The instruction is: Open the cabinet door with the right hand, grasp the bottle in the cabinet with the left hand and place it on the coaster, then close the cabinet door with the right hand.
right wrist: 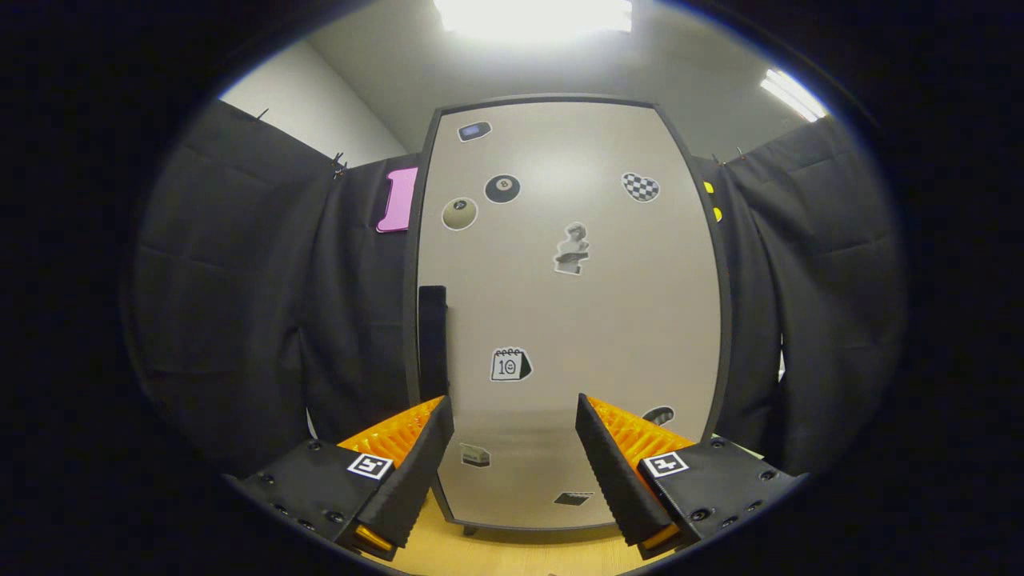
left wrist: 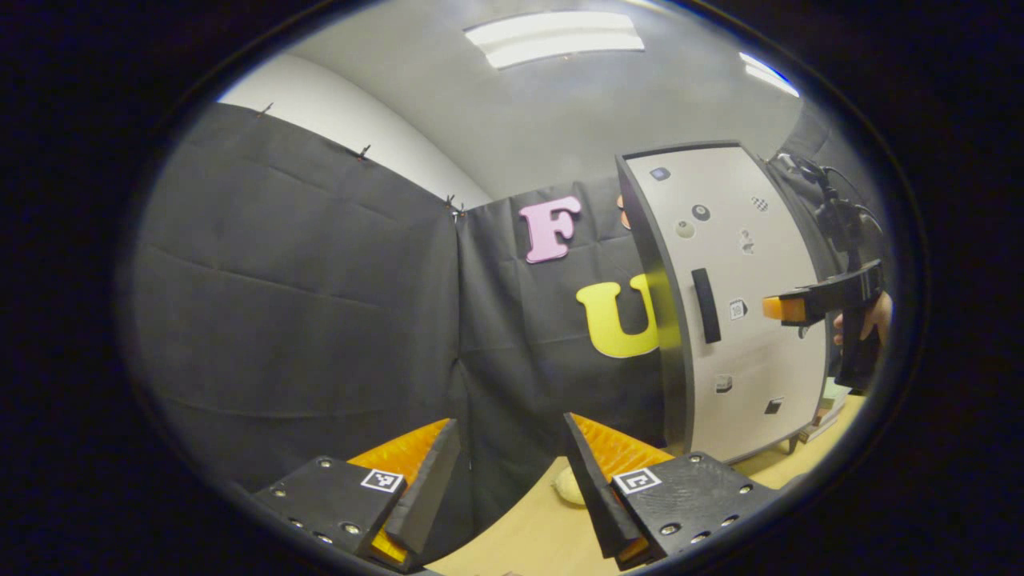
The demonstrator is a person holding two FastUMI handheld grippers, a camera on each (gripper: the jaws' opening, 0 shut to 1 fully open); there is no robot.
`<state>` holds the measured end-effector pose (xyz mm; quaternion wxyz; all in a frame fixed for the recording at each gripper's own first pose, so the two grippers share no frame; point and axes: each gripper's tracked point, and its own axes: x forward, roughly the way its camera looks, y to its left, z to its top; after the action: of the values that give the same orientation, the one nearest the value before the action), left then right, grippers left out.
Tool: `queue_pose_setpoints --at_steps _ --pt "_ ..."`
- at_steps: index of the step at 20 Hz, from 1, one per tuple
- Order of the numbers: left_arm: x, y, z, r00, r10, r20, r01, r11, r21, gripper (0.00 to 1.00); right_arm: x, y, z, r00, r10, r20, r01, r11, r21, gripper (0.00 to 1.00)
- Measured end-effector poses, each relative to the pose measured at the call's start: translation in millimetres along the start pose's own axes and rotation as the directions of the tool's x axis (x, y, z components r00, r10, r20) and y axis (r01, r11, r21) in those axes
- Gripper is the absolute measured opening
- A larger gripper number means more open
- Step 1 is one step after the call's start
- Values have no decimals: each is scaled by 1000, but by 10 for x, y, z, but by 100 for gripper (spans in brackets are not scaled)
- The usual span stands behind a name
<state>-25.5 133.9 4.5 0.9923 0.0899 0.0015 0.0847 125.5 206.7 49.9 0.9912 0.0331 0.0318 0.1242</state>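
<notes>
R gripper [right wrist: 512, 448]: jaws spread wide, nothing between them, held just in front of the cabinet door [right wrist: 568, 320]. Door is shut, facing the gripper square on. The dark vertical handle [right wrist: 433, 332] sits just above and inboard of the gripper's left finger, near the door's left edge; not touched yet. In the left gripper view the R gripper [left wrist: 788, 308] shows far right, a hand [left wrist: 868, 320] behind it, tip close to the door face [left wrist: 744, 304], right of the handle [left wrist: 706, 306].

L gripper [left wrist: 512, 480]: jaws also spread, empty, hanging back over the wooden table [left wrist: 520, 536], pointed mostly at the black cloth wall, cabinet off to its right.

Progress: prob. step 1, nothing done. Door not opened, bottle not out, coaster step and closing all left. Bottle: presumably inside behind the shut door, can't see it. Coaster: a pale round thing [left wrist: 570, 486] lies on the table just ahead between the L fingers, maybe the coaster, can't tell.

Around: stickers scattered over the door, some items on the table past the cabinet's right foot, too small to ID. Nothing blocks the R gripper's path to the handle; door must swing before L can go in.
</notes>
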Motion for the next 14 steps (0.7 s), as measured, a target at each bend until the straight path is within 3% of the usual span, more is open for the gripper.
queue_pose_setpoints --at_steps 7,14 --pt "-64 468 -175 995 89 -33 -89 996 8 80 455 481 189 999 48 16 -49 999 17 98" --pt "-61 640 -328 987 146 -68 -145 989 8 77 930 753 116 996 54 -69 -56 998 -28 94"
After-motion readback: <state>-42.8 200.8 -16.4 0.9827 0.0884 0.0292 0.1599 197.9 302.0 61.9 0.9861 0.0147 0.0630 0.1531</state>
